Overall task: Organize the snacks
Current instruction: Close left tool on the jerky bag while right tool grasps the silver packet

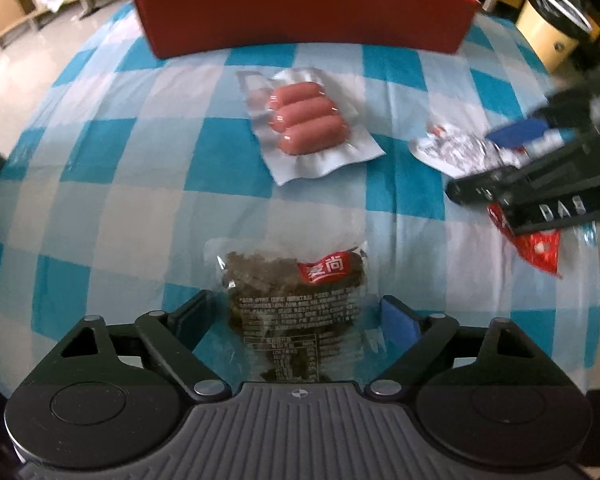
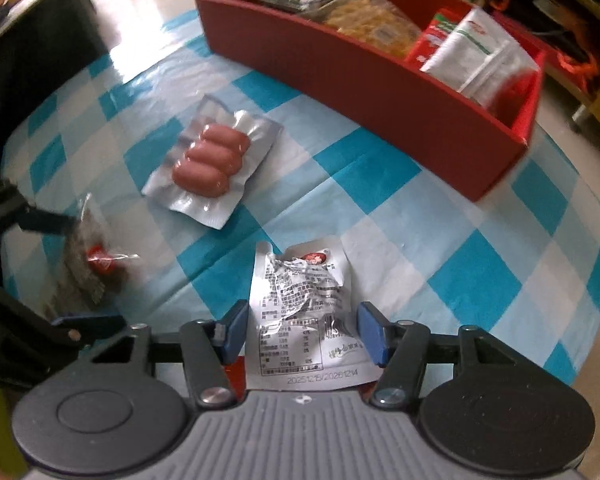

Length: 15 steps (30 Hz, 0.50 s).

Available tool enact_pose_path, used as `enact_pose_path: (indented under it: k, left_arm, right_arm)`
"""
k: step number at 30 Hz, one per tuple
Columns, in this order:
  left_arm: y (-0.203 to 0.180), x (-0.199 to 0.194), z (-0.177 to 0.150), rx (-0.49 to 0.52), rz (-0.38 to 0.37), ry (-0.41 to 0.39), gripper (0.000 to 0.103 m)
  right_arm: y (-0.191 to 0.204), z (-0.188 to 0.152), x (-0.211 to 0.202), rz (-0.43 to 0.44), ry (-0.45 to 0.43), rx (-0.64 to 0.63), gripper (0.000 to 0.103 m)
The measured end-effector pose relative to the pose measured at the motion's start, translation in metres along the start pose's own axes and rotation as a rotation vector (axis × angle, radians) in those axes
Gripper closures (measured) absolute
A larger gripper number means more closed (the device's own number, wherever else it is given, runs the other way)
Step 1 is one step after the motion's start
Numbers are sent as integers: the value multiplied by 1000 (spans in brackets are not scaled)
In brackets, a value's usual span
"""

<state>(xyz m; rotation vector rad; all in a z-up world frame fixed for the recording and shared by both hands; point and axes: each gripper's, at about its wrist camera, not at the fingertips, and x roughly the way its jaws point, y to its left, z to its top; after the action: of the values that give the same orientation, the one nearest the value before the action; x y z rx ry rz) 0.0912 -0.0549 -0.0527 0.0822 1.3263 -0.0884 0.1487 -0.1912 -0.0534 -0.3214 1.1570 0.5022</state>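
A clear packet of dark dried snack with a red label (image 1: 296,304) lies on the checked tablecloth between the open fingers of my left gripper (image 1: 296,316); it also shows in the right wrist view (image 2: 94,268). A crumpled silver packet (image 2: 304,312) lies between the open fingers of my right gripper (image 2: 300,334); it also shows in the left wrist view (image 1: 456,150). A vacuum pack of three pink sausages (image 1: 308,122) (image 2: 210,164) lies in the middle of the table. The red box (image 1: 304,16) (image 2: 380,92) at the back holds several snack packs.
The blue and white checked tablecloth (image 1: 140,200) covers the table. A red wrapper (image 1: 540,250) lies under the right gripper in the left wrist view. A yellow bin (image 1: 552,32) and shelves stand beyond the table. The floor is at the left.
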Motion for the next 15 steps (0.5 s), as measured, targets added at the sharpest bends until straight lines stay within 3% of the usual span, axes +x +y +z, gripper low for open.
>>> enact_pose_path:
  k: [15]
  left_arm:
    - [23, -34, 15, -113, -59, -113, 16]
  right_arm:
    - [8, -30, -38, 76, -157, 272, 46]
